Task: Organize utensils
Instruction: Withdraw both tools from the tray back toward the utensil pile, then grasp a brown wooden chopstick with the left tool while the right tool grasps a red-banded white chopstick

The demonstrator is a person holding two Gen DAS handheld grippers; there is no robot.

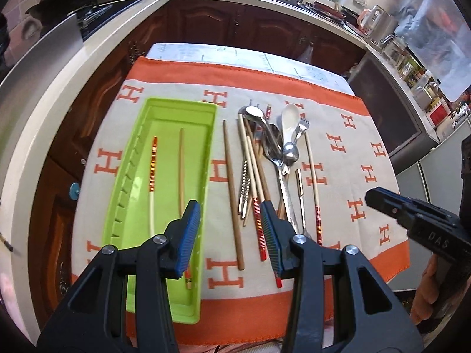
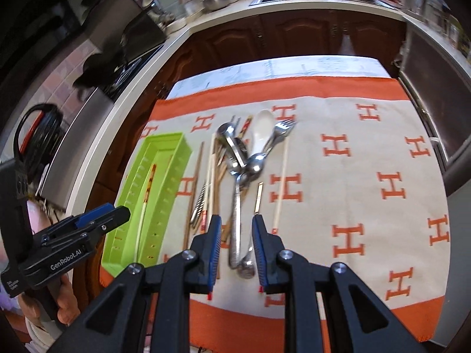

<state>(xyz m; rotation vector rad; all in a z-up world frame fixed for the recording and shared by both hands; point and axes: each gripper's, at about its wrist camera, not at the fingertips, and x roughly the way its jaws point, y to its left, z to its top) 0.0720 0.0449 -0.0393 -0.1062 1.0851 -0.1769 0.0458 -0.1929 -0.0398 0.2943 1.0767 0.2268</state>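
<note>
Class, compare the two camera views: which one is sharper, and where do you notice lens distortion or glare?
Left wrist view: sharp; the green tray and the chopsticks on the cloth are crisp, though the counter edge bows from the fisheye. Right wrist view: softer, with the metal spoons and the background smeared, and bright glare on the white spoon.

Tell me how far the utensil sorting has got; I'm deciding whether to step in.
Barely started. Done: two chopsticks, one red-banded and one plain wooden, lie in the lime-green plastic tray. In hand: nothing; the left tongs and right tongs are both open. Left: the pile of chopsticks, metal spoons, forks and a white ceramic spoon on the orange-and-cream cloth.
</note>
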